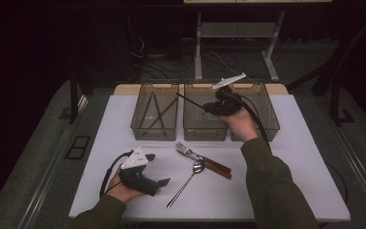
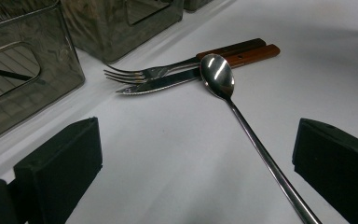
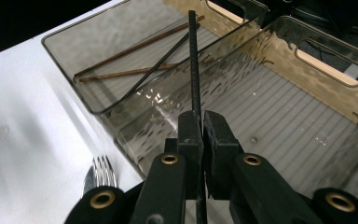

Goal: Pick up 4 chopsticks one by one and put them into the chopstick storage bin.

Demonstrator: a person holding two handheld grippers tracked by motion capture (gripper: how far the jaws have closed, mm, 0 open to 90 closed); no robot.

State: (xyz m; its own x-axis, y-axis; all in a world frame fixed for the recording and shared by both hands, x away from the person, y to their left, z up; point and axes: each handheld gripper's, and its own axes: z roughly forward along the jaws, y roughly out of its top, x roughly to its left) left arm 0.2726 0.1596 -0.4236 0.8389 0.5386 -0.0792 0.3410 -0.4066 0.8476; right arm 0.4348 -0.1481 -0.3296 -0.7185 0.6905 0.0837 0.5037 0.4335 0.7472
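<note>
So the right gripper (image 3: 202, 128) has its jaws clamped tight on a black chopstick (image 3: 194, 60), gripping it partway along so the long end sticks out ahead, up in the air over the middle bin (image 1: 205, 130), with its tip reaching toward the left bin (image 1: 154, 131). In the high view that hand sits above the gap between the middle and right bins (image 1: 269, 125). The left bin has three more chopsticks (image 3: 135, 60) lying crossed on its ribbed floor. The left gripper (image 1: 158, 169) rests low on the white table (image 1: 290, 162) at the near-left, jaws wide apart with nothing between them, pointing toward the leftover cutlery: a long-handled spoon (image 2: 242, 116) whose bowl lies on a wooden-handled fork (image 2: 168, 71) and knife (image 2: 177, 80) side by side.
</note>
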